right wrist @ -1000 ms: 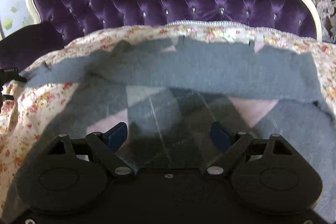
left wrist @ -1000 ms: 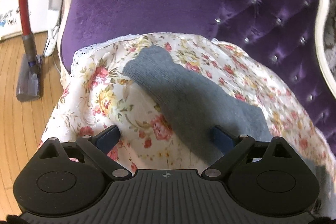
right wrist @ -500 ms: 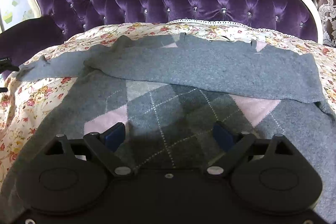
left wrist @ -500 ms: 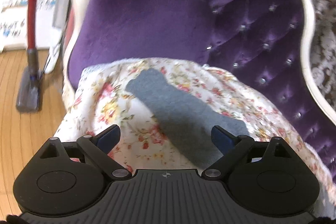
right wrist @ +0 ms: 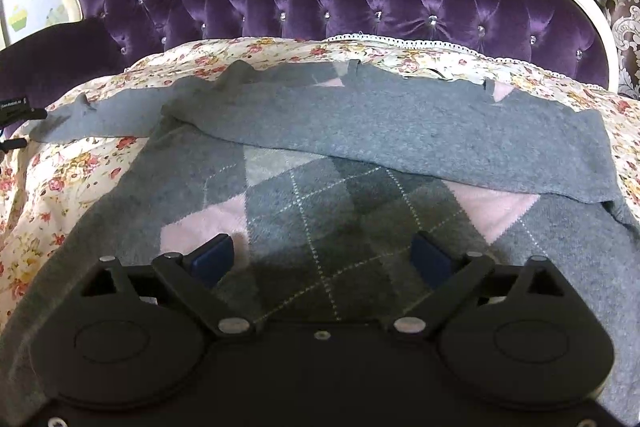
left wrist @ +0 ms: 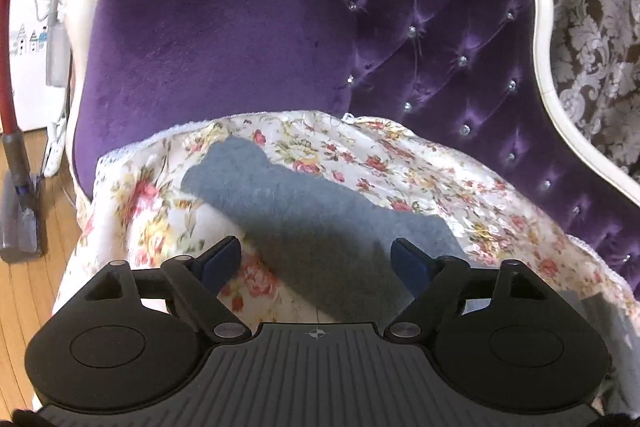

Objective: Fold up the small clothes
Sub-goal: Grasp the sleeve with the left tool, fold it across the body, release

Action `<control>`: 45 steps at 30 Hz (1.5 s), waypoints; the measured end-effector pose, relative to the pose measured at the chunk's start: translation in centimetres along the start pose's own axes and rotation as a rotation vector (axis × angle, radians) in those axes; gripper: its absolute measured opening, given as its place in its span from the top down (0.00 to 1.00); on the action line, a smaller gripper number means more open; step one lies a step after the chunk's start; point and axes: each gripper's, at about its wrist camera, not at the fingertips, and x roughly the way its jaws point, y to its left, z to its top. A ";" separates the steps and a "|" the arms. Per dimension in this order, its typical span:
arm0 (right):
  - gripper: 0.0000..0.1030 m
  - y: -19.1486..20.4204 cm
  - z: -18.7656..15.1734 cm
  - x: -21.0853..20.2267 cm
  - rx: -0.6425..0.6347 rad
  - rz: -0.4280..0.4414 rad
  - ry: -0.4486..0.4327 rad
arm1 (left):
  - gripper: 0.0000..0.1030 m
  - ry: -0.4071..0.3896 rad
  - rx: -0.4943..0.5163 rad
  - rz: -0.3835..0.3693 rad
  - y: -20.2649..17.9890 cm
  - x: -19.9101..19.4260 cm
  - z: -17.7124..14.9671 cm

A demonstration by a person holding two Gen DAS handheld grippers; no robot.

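The grey argyle sweater [right wrist: 360,211] lay spread on the floral cover [right wrist: 60,187] of a purple tufted sofa [right wrist: 360,11], its pink and grey diamonds facing up. One sleeve [right wrist: 440,131] was already laid across the chest from the right; the other sleeve [left wrist: 304,211] stretched out flat to the left over the cover, its cuff near the purple cushion [left wrist: 208,39].

The right gripper [right wrist: 322,261] hovered low over the sweater's front, its jaws opening and clasping nothing; the knit lay beneath them, not pinched. The left gripper [left wrist: 316,263] pointed along the outstretched sleeve, its jaws closing, with the sleeve cloth lying between them but not yet pressed by the pads.

The step in hand appeared to be folding this second sleeve in over the body. To do it well, the left jaws should probably bite the sleeve across its full width and through both layers, near the cuff rather than at mid-length, so the cloth would not sag or twist when lifted. The floral cover beneath was loose and wrinkled, so a bite taken too deep could catch it too. The sleeve would best be carried low and laid parallel to the one already folded, while the right gripper steadied the body near the shoulder.

A red-tubed vacuum cleaner [left wrist: 16,155] stood on the wooden floor [left wrist: 24,307] beside the sofa.
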 end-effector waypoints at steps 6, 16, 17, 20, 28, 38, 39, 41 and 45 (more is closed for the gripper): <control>0.05 0.1 0.0 0.0 -0.005 -0.001 0.002 | 0.21 0.034 -0.039 -0.057 0.3 1.8 2.0; 0.05 0.0 0.1 -0.1 0.007 0.009 0.001 | 0.89 0.024 -0.041 -0.095 -2.8 -0.8 4.4; 0.05 -0.1 0.1 -0.1 0.013 0.014 0.000 | 0.89 0.012 -0.019 -0.116 -3.9 -1.9 5.1; 0.05 -0.5 0.2 -0.2 0.034 0.030 -0.002 | 0.89 -0.033 0.039 -0.176 -7.0 -5.0 7.2; 0.05 -1.8 0.6 -1.9 0.124 0.071 -0.018 | 0.89 -0.127 0.227 -0.410 -19.7 -12.0 10.2; 0.05 -4.8 -0.8 -5.8 0.233 0.073 -0.042 | 0.89 -0.017 0.451 -0.661 -37.1 -12.1 0.3; 0.05 -5.2 -1.0 -6.1 0.246 0.071 -0.043 | 0.89 0.009 0.474 -0.678 -38.7 -11.6 -1.6; 0.05 -6.0 -1.3 -6.6 0.270 0.067 -0.048 | 0.89 0.068 0.524 -0.696 -41.4 -10.4 -5.9; 0.05 -7.5 -1.9 -7.2 0.309 0.055 -0.049 | 0.87 0.177 0.612 -0.688 -44.9 -8.1 -12.8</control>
